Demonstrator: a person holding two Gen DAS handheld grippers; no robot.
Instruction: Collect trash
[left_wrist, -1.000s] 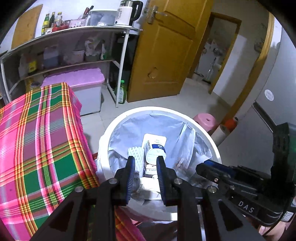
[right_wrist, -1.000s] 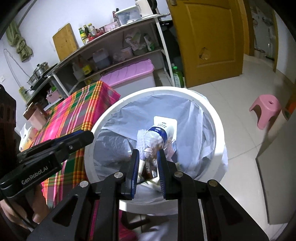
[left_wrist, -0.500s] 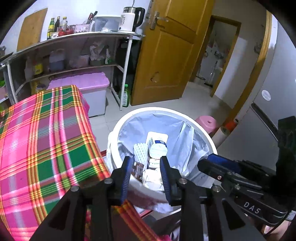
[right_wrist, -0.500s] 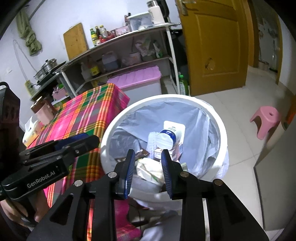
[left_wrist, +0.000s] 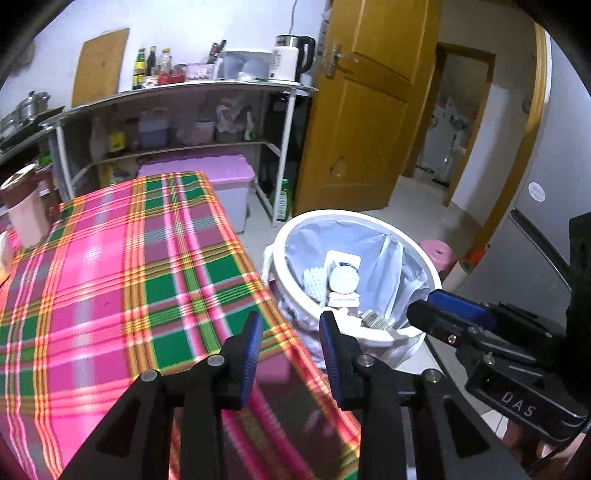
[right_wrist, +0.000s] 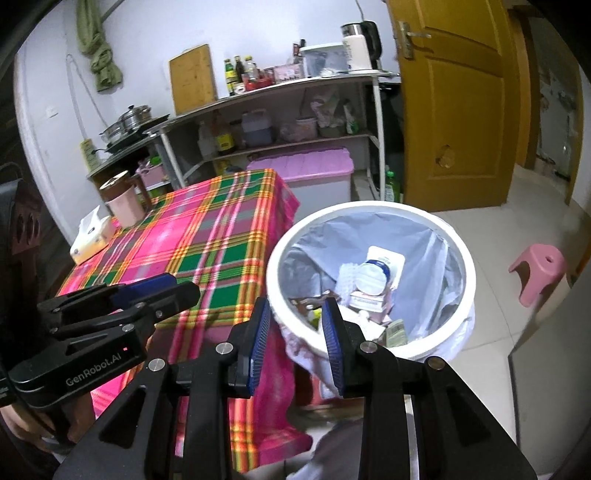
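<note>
Left gripper (left_wrist: 290, 338): jaws parted to a moderate gap, nothing between the blue pads; poised over the corner of the bench (left_wrist: 110, 280), which wears a pink-and-green plaid cloth.

Right gripper (right_wrist: 295, 326): jaws apart by a narrower gap, holding nothing; poised over the near rim of the trash bin (right_wrist: 458, 254).

Trash bin: white, round, lined with a pale bag, standing on the tiled floor just beside the bench corner.

Trash: inside the bin, a white tray (right_wrist: 388, 256), a plastic bottle (right_wrist: 373, 275) lying on it, a ribbed white foam piece (left_wrist: 314, 282), wrappers and paper.

Elsewhere: pink cup (right_wrist: 123, 201) and tissue box (right_wrist: 92, 236) at the bench's far end; pink stool (right_wrist: 539, 271) on the floor.
</note>
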